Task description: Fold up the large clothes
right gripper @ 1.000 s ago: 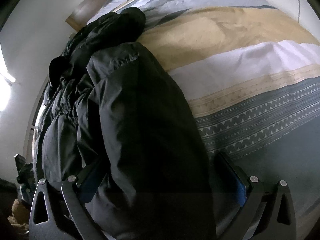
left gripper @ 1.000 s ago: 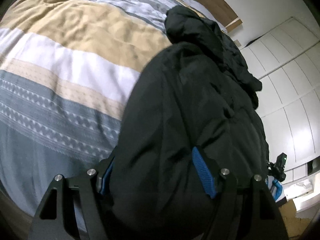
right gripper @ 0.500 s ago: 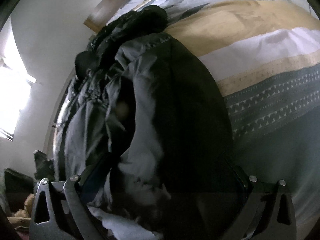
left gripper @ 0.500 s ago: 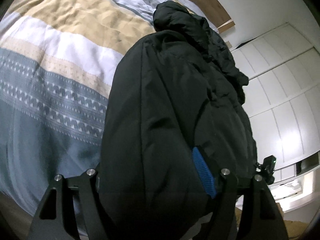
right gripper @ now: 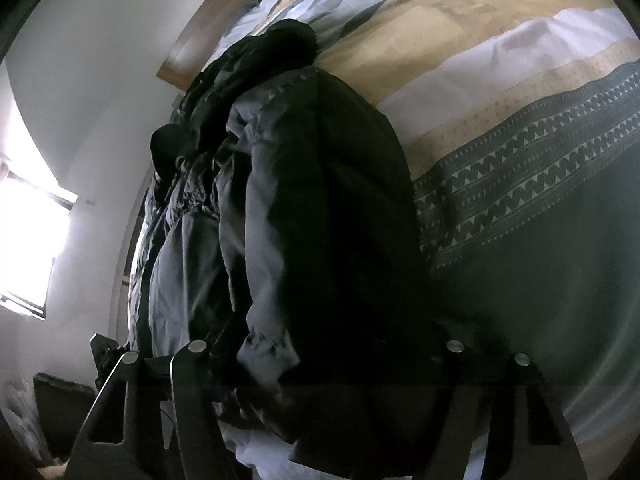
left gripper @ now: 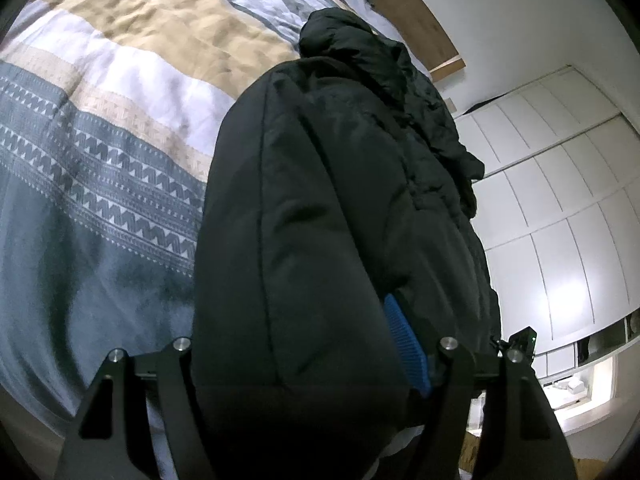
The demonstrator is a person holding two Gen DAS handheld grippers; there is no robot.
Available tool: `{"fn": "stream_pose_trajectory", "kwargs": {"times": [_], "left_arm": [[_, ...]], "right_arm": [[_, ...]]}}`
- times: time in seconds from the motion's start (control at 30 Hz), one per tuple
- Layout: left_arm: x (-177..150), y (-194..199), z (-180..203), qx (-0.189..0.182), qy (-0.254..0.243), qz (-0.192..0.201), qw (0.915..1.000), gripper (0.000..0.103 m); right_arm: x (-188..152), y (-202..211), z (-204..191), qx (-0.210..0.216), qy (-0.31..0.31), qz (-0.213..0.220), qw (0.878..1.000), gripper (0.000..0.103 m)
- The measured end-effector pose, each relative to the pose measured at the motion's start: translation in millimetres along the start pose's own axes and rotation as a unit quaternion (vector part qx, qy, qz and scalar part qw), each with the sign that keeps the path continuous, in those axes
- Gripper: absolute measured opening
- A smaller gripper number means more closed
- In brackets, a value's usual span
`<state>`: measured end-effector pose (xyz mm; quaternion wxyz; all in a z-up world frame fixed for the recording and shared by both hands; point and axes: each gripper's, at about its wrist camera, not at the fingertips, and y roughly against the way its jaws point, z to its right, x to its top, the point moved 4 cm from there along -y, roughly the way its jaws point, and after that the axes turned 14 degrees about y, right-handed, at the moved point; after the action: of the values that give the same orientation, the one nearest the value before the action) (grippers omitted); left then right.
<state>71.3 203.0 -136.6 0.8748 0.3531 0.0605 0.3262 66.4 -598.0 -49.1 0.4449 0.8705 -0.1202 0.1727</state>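
A black padded jacket [left gripper: 328, 200] lies lengthways on the bed, hood towards the headboard. In the left wrist view my left gripper [left gripper: 296, 340] is shut on the jacket's near end. The blue pad [left gripper: 404, 344] presses into its right side, and the other finger is hidden behind the fabric. In the right wrist view the jacket [right gripper: 320, 200] bulges up between the jaws of my right gripper [right gripper: 328, 340]. These jaws are closing on a thick fold of it, and a pale grey lining shows at the lifted edge. The right pads are buried in the cloth.
The jacket rests on a striped duvet [left gripper: 100, 160] of yellow, white and patterned grey bands, also seen in the right wrist view [right gripper: 520, 160]. A wooden headboard [left gripper: 400, 8] lies beyond. White wardrobe doors [left gripper: 560, 220] stand beside the bed, and a bright window [right gripper: 28, 240] is at the left.
My right jaws have come in from wide apart onto the jacket fold, which has bunched up and shows its lining. The left grip is unchanged, and its view has shifted slightly.
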Motion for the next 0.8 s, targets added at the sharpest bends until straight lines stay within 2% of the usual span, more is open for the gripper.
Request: {"fn": "stream_pose_trajectory", "kwargs": {"times": [0.13,0.3,0.4,0.57,0.8], "left_arm": [[-3.6,-1.8,6.7,0.014,-0.007,0.006,0.9999,0.067],[-9.7,-4.6,15.9,0.025,-0.025,0.012,0.9993,0.039],[-9.5,-4.4,22.6,0.018,-0.027,0.013,0.9994,0.023],[-9.7,-0.7,38.8,0.003,-0.027,0.023,0.9994,0.015],[1.7,17.4,66.8,-0.028,-0.035,0.048,0.9978,0.013]], "right_arm": [[-2.7,-4.4,1.0,0.007,-0.004,0.002,1.0,0.055],[-2.2,-8.3,-0.3,0.02,-0.007,0.007,1.0,0.032],[-1.2,-8.8,-8.1,0.025,0.007,0.011,1.0,0.023],[5.7,-5.1,-16.5,0.018,0.017,0.029,0.999,0.015],[30.6,18.2,-39.1,0.021,0.047,0.074,0.996,0.012]]}}
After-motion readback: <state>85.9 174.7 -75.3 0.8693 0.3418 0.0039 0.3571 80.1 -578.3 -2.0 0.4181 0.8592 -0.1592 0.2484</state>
